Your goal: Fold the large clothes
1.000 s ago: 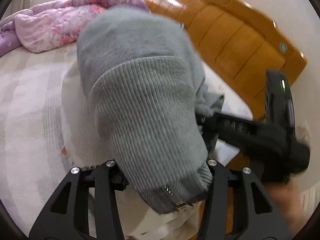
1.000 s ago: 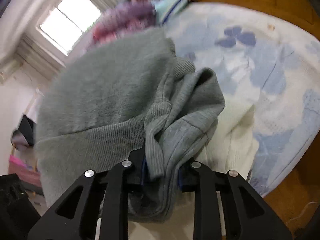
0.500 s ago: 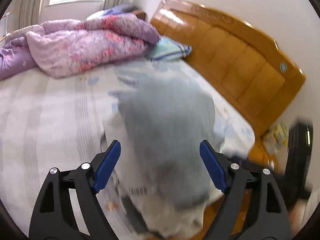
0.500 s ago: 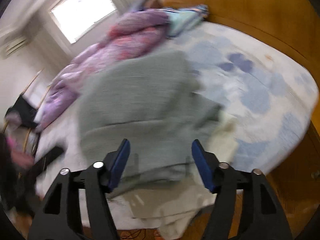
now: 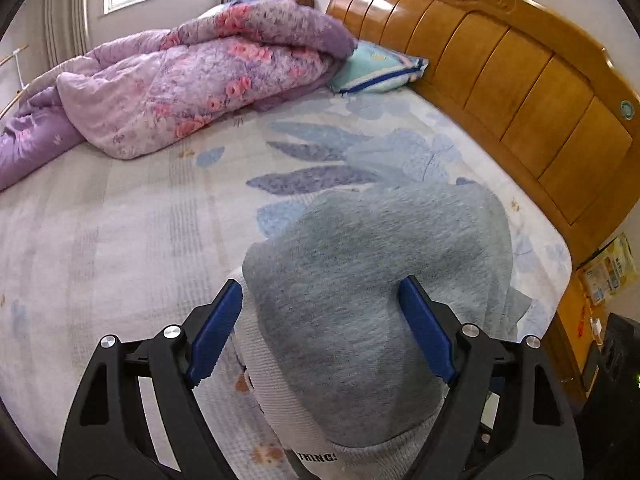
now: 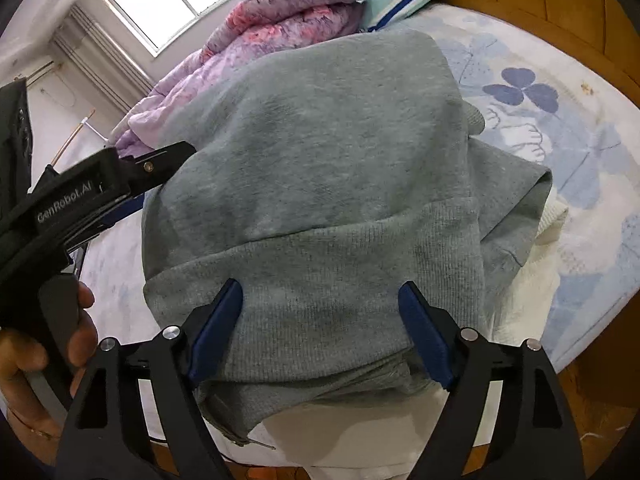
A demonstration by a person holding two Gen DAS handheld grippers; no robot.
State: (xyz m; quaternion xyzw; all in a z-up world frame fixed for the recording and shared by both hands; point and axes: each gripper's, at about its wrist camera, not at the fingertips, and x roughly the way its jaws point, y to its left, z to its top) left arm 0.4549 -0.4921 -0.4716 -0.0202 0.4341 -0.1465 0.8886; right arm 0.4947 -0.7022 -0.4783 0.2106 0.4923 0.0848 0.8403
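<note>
A grey sweatshirt (image 5: 372,280) lies folded near the bed's corner, on top of a white knitted garment (image 5: 276,384). My left gripper (image 5: 320,328) hovers above it, jaws wide, and its blue pads (image 5: 216,328) touch no cloth. In the right wrist view the ribbed hem of the sweatshirt (image 6: 320,168) faces me. My right gripper (image 6: 320,330) hangs over that hem with its jaws opening, and the cloth below them is not pinched. The left gripper (image 6: 100,188) shows at the left there, held by a hand (image 6: 82,320).
A purple floral quilt (image 5: 180,80) is bunched at the far side of the bed, beside a teal pillow (image 5: 376,68). The wooden headboard (image 5: 520,80) runs along the right. The flowered bed sheet (image 5: 120,240) spreads to the left. The bed's edge and the wooden floor (image 6: 592,384) lie close below.
Both grippers were shut on the lifted grey sweatshirt; they have opened and let it drop onto the white garment. Both have drawn back and upward.
</note>
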